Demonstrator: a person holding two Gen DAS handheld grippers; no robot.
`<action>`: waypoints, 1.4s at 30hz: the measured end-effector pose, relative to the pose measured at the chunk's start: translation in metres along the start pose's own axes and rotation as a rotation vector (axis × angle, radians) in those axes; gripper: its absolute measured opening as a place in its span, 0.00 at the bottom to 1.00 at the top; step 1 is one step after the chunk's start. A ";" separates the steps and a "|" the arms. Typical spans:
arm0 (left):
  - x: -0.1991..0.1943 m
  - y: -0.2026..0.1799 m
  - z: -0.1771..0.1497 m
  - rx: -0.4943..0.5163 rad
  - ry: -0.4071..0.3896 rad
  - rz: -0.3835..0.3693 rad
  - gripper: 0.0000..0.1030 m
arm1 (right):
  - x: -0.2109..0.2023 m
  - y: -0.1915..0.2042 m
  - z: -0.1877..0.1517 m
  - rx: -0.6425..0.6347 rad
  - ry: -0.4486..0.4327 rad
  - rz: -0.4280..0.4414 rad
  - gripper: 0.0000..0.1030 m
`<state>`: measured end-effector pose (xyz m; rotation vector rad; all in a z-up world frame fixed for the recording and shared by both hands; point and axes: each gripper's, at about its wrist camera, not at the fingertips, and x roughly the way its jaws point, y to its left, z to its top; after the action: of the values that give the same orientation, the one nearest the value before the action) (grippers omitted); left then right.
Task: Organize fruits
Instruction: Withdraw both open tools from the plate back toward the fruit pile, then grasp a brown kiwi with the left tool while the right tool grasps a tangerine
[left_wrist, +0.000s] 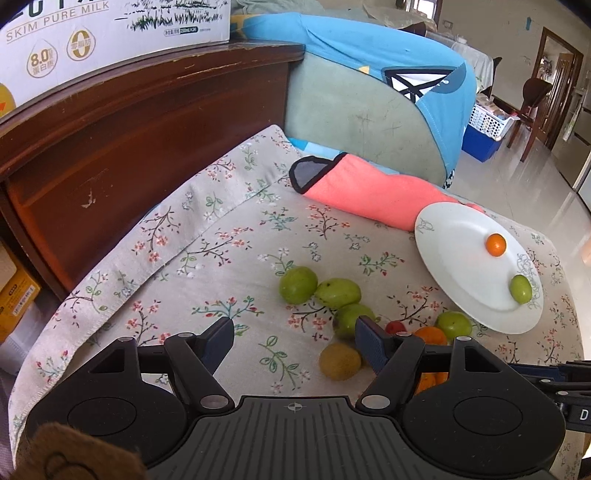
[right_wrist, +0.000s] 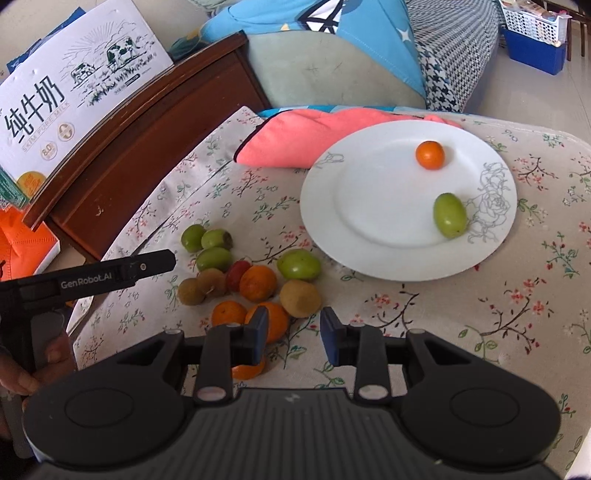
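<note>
A white plate (right_wrist: 369, 206) lies on the floral cloth, holding a small orange (right_wrist: 430, 155) and a green fruit (right_wrist: 449, 215). Left of it is a loose pile: green fruits (right_wrist: 298, 264), brown kiwis (right_wrist: 300, 298), a red fruit (right_wrist: 238, 275) and oranges (right_wrist: 258, 283). My right gripper (right_wrist: 293, 336) hovers over the pile's near edge, jaws narrowly apart with only cloth between them; its left finger covers part of an orange (right_wrist: 275, 323). My left gripper (left_wrist: 295, 341) is open and empty over bare cloth, left of a kiwi (left_wrist: 340, 361) and green fruits (left_wrist: 298, 285). The plate (left_wrist: 461, 258) is at its right.
A pink cloth (right_wrist: 295, 136) lies behind the plate. A dark wooden board (left_wrist: 147, 129) with a milk carton (left_wrist: 110, 29) on it borders the cloth on the left. A sofa with a blue cushion (left_wrist: 369, 55) stands behind. A hand (right_wrist: 48, 354) holds the left gripper.
</note>
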<state>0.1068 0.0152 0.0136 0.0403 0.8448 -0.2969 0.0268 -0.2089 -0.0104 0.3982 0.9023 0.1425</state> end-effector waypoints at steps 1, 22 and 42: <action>0.000 0.002 -0.002 0.006 -0.002 0.003 0.70 | 0.000 0.002 -0.002 -0.007 0.007 0.007 0.31; 0.015 -0.008 -0.034 0.284 0.030 -0.033 0.71 | 0.022 0.038 -0.021 -0.145 0.077 -0.012 0.39; 0.027 -0.025 -0.034 0.361 -0.025 -0.139 0.58 | 0.011 0.034 -0.023 -0.136 0.100 -0.021 0.31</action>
<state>0.0922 -0.0097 -0.0266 0.3147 0.7619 -0.5773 0.0168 -0.1679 -0.0179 0.2571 0.9886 0.2051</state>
